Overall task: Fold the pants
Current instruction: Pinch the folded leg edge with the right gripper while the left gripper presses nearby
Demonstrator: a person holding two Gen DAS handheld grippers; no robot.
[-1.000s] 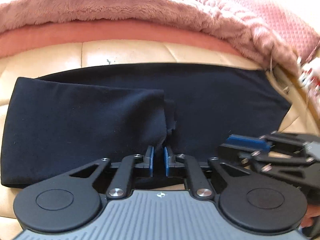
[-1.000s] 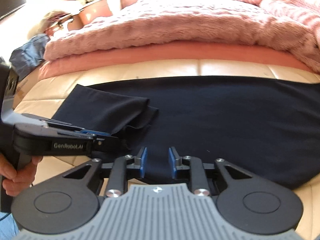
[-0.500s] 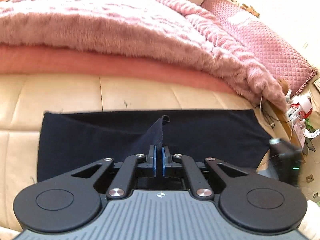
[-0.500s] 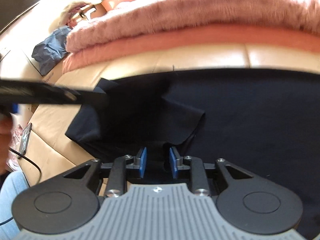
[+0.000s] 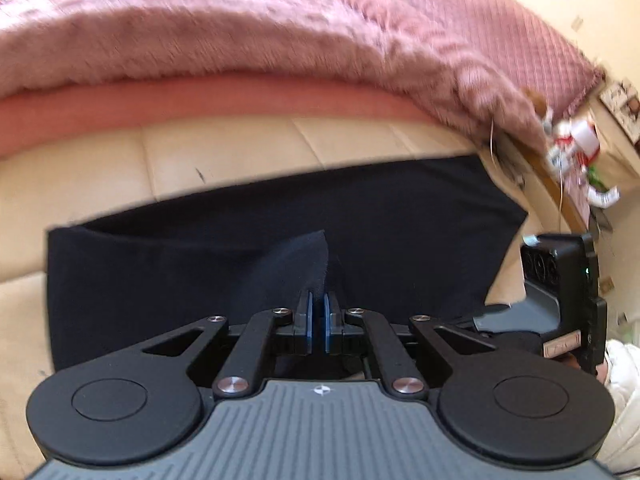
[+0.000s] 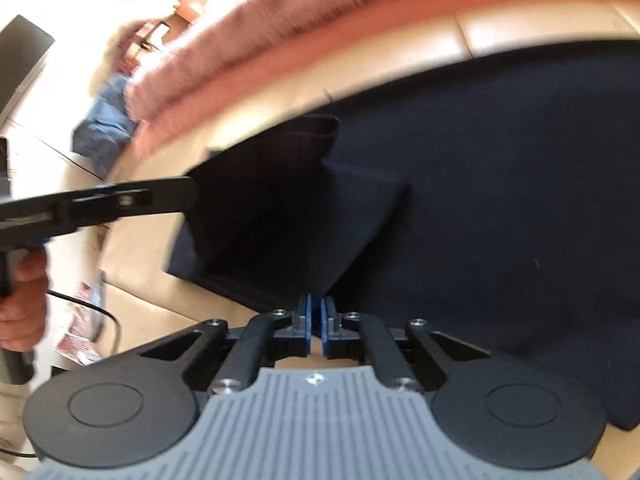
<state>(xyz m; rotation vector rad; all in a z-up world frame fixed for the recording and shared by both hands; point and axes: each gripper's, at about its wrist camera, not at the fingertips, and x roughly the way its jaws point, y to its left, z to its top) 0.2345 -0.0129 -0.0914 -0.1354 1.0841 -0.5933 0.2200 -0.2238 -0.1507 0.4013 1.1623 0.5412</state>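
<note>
L gripper [image 5: 316, 316] has its blue pads nearly together, clamped on a raised peak of the dark navy pants [image 5: 400, 240]; cloth rises from betw. the pads toward 12 o'clock and ends in a flap edge just above them. Rest of the pants lies flat across the cream leather surface [image 5: 224, 156], spreading from 9 to 3 o'clock in the L wrist view. Beyond it, at 12, a salmon sheet [image 5: 200, 100] w/ a fluffy pink blanket [image 5: 180, 32] on top; a quilted pink pillow [image 5: 520, 28] at 1–2 o'clock. At 3 o'clock the R gripper's black body shows, partly cut off, w/ a white sleeve [image 5: 620, 392] below it at 4. In the R wrist view the R gripper [image 6: 316, 320] has just closed: pads drawn together at the near edge of the pants [image 6: 500, 200], a folded corner of cloth coming down to a point right at the tips; whether it's truly pinched betw. them can't be told, view is blurred. Lifted fabric runs from there up toward 10–11 o'clock, where the L gripper [image 6: 176, 196] comes in from 9 and meets the cloth. A hand [image 6: 24, 304] grips its handle at 8–9 o'clock, a black cable [image 6: 92, 312] trailing beside it. Blue cloth bundle [image 6: 104, 128] lies at 10 o'clock beside the blanket edge.
</note>
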